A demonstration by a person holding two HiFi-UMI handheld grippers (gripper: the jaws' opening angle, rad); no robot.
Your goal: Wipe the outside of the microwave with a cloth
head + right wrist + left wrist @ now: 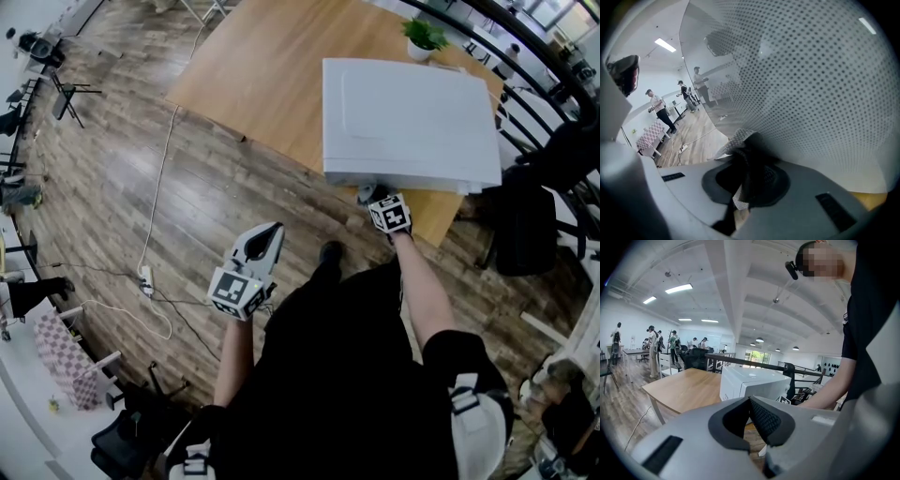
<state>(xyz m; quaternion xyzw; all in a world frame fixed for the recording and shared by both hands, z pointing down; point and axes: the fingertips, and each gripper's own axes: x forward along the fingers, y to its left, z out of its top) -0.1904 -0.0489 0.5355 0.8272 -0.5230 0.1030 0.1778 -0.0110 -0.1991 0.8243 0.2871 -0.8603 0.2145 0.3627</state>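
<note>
My right hand-held gripper (377,196) is clamped on the cloth (735,140), pressing it flat to the front of the microwave (408,122) at the table's (262,75) near edge. My left hand-held gripper (265,240) hangs closed and empty, out of the way.

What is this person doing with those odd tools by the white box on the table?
A person is cleaning a white microwave that sits on a wooden table. The right gripper is clamped on a patterned cloth, holding it close up to the dotted glass of the microwave's front. The left gripper is shut with nothing in it, held over the floor away from the table.
</note>
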